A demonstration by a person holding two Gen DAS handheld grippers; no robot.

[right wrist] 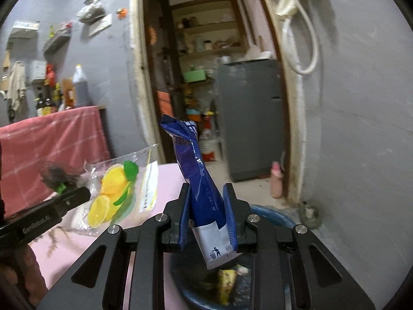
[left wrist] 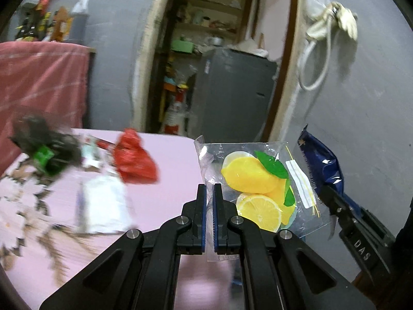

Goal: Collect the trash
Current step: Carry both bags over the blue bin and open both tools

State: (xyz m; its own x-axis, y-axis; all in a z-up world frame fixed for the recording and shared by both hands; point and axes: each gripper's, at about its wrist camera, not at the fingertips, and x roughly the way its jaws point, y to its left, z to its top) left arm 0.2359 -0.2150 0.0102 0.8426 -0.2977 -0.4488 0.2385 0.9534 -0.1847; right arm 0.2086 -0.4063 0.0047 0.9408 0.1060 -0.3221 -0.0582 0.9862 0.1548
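My left gripper is shut on the edge of a clear plastic wrapper printed with yellow lemons, held up beyond the bed's corner. That lemon wrapper also hangs at the left in the right wrist view, gripped by the left gripper. My right gripper is shut on a dark blue snack packet that stands upright between its pads, above a blue bin. The same blue packet and right gripper show at the right in the left wrist view.
On the pink bedsheet lie a red wrapper, a white packet and a dark green-black wrapper. The blue bin holds several wrappers. Beyond is a doorway with a grey fridge; a grey wall stands at the right.
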